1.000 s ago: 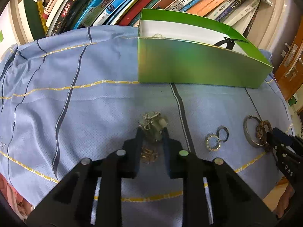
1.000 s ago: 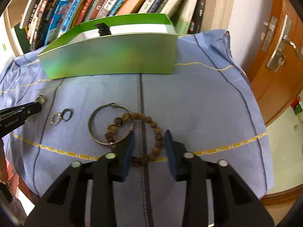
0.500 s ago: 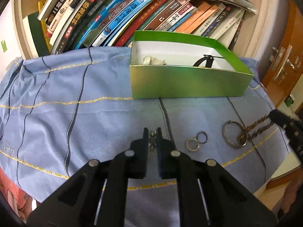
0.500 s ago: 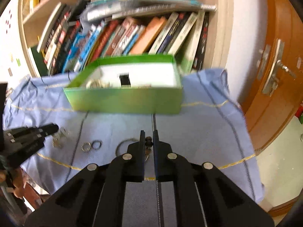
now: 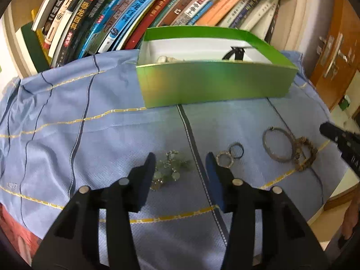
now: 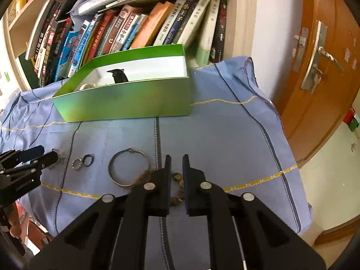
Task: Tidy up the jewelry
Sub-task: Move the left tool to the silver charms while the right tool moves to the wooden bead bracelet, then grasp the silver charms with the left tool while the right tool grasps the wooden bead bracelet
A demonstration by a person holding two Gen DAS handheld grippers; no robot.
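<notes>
A pale green bead bracelet (image 5: 172, 168) lies on the blue cloth between the fingers of my open left gripper (image 5: 180, 160). Two small rings (image 5: 229, 155) and a silver bangle (image 5: 277, 144) lie to its right, with a brown wooden bead bracelet (image 5: 306, 155) beside the bangle. My right gripper (image 6: 175, 163) is open by a narrow gap, with the brown bead bracelet (image 6: 176, 177) lying on the cloth between its fingers. The green box (image 6: 126, 99) stands behind, holding a black clip and some pale jewelry.
A shelf of leaning books (image 5: 135, 11) stands behind the box. The blue striped cloth (image 6: 225, 123) covers the table, with its edge close on the right. A wooden door (image 6: 319, 56) is at the far right.
Both grippers were shut on their bracelets and raised half a second ago. Now both are open and low, and the green and brown bracelets lie on the cloth again.
</notes>
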